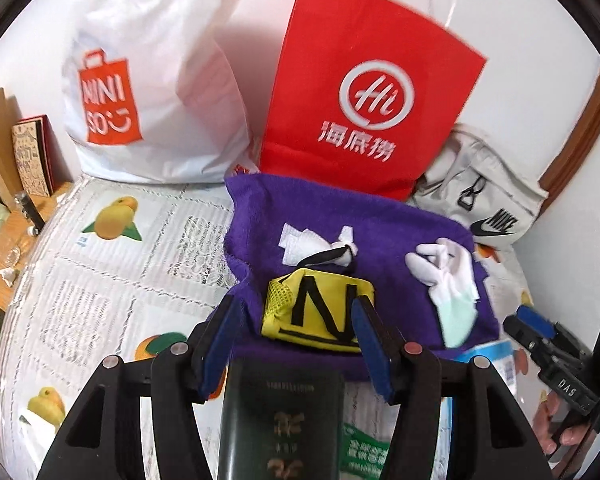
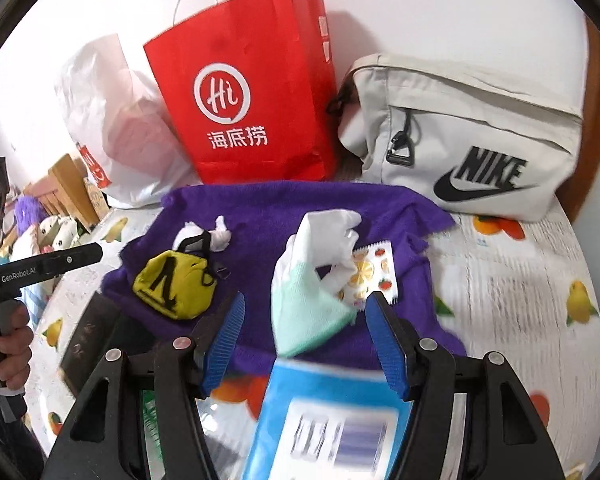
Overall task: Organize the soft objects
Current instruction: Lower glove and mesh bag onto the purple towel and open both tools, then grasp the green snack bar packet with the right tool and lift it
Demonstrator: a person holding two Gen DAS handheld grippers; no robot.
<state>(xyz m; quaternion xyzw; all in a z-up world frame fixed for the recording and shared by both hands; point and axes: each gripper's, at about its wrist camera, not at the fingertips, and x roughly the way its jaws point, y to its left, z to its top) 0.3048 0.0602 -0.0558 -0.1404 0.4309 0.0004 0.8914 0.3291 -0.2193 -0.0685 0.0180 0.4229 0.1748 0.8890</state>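
A purple towel [image 1: 380,224] is spread on the table. On it lie a yellow pouch [image 1: 316,316] with black stripes, a knotted white cloth [image 1: 316,246] with a black band, and a white-and-mint sock [image 1: 448,280]. My left gripper [image 1: 296,308] stands open over the pouch, its pads apart from the pouch's sides. In the right wrist view the sock [image 2: 312,304] lies partly over a fruit-print sachet [image 2: 370,276]. My right gripper [image 2: 306,304] hangs open above the sock, gripping nothing.
A red paper bag [image 1: 364,92], a white plastic bag [image 1: 152,80] and a beige Nike bag [image 2: 472,144] stand along the wall behind the towel. A dark booklet [image 1: 284,420] and a blue pack [image 2: 332,420] lie near the front edge on the fruit-print tablecloth [image 1: 100,272].
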